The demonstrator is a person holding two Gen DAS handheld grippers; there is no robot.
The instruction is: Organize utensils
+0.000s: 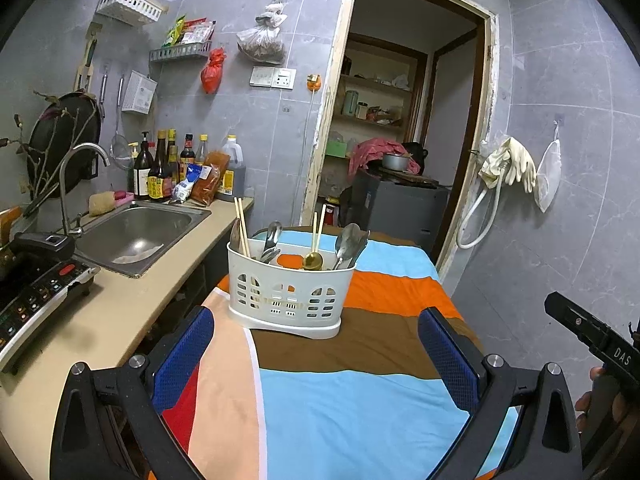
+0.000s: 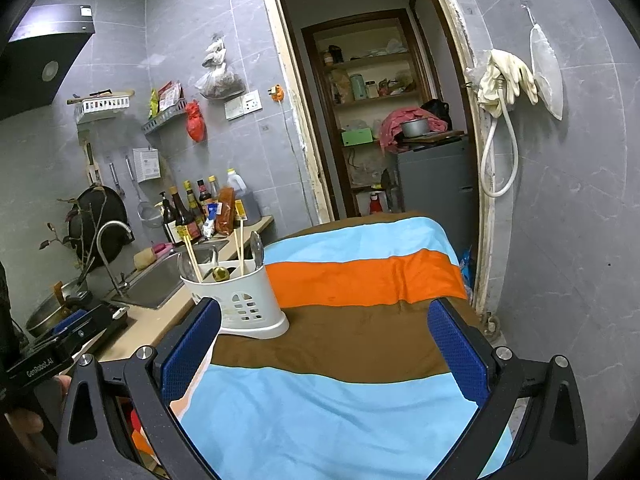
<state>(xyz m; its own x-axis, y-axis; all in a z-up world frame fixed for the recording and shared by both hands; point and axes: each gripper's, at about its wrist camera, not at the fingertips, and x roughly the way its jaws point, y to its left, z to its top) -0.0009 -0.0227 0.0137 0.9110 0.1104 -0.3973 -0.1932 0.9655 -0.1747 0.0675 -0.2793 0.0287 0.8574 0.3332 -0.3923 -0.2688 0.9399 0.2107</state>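
Observation:
A white slotted utensil caddy [image 1: 286,300] [image 2: 240,300] stands upright on the striped cloth. Wooden chopsticks [image 1: 242,226] lean in its left compartment, with another pair [image 1: 318,230] in the middle. Steel spoons [image 1: 272,240] [image 1: 348,244] and a gold spoon [image 1: 311,260] [image 2: 219,274] also stand inside. My left gripper [image 1: 316,350] is open, a little short of the caddy, and holds nothing. My right gripper [image 2: 324,344] is open and empty too, with the caddy just beyond its left finger [image 2: 192,344]. At the lower right of the left wrist view, the right gripper's body [image 1: 592,340] shows.
The table cloth [image 1: 360,400] has blue, brown and orange stripes. To the left runs a counter with a sink [image 1: 136,236], a faucet [image 1: 70,184], sauce bottles [image 1: 160,172] and an induction cooker [image 1: 36,292]. A doorway [image 1: 404,120] opens behind the table. Gloves [image 1: 512,164] hang on the right wall.

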